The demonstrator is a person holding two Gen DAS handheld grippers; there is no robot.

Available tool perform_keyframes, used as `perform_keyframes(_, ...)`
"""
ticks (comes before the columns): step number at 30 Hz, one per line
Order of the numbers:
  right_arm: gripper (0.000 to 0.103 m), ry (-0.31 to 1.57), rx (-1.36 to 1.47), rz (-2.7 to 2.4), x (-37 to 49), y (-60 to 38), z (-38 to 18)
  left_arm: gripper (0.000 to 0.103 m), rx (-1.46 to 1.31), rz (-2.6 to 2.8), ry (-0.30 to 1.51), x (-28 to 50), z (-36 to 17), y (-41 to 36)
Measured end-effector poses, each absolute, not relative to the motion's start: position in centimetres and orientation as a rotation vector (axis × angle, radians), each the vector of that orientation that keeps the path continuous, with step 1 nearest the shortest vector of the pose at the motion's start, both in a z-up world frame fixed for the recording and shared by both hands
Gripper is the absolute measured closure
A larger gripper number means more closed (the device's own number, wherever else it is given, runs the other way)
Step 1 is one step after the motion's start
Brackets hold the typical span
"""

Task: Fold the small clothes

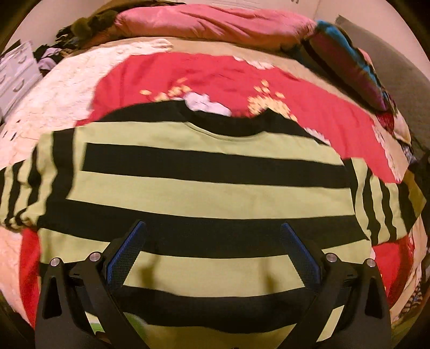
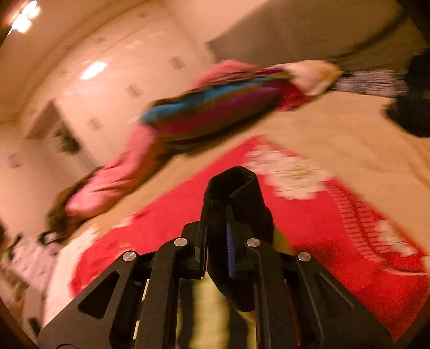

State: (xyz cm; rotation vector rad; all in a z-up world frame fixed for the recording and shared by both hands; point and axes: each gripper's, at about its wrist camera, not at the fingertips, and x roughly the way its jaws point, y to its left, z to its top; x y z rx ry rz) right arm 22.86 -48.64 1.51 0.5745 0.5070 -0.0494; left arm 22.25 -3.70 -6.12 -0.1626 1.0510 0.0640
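**A:** Where is the striped shirt [image 1: 204, 188] lying right now?

**B:** It is lying spread flat on the red blanket [image 1: 220, 77] that is covering the bed [image 1: 53, 91], neckline pointing toward the pink pillow [image 1: 215, 21]. Spread like that, it is giving both sleeves and the hem room to be folded inward.

**A:** And what is the left gripper [image 1: 212, 236] doing?

**B:** It is hanging over the lower stripes with its jaws standing wide apart, gripping nothing. I judge it is waiting clear so the cloth can be folded across.

**A:** The right gripper [image 2: 228, 228]?

**B:** Its jaws are clamping a bunched black fold of the shirt, with yellow-green cloth trailing beneath the fingers. The view there is blurring, and the multicoloured pillow [image 2: 212, 112] is sitting well beyond it.

**A:** Why is it pinching a black edge?

**B:** Probably because it is carrying a sleeve or side edge over the body for the first fold.
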Motion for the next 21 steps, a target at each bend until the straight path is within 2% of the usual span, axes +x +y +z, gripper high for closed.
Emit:
perform_keyframes(7, 0.097, 0.587, 0.519, 0.302, 25.3, -37.2, 2.4, 0.004, -0.219, 0.121, 1.046, 21.4, -5.8, -0.1)
perform_keyframes(14, 0.096, 0.758, 0.305, 0.541, 25.5, -24.4, -1.1, 0.004, -0.256, 0.161, 1.053, 20.7, -6.4, 2.8)
perform_keyframes(16, 0.091, 0.809, 0.299, 0.582, 25.8, -23.1, -2.5, 0.004, -0.279, 0.175, 1.049, 20.6, -6.3, 3.7)
perform_keyframes(18, 0.078, 0.877, 0.323, 0.636, 25.8, -22.3, -4.3, 0.004, -0.295, 0.188, 1.046, 20.5, -6.4, 4.3)
perform_keyframes(20, 0.073, 0.919, 0.371, 0.665, 25.9, -22.3, -5.3, 0.004, -0.304, 0.187, 1.049, 20.5, -6.4, 4.5)
perform_keyframes(21, 0.066, 0.933, 0.408, 0.681, 26.1, -22.6, -5.5, 0.004, -0.307, 0.186, 1.050, 20.5, -6.5, 4.4)
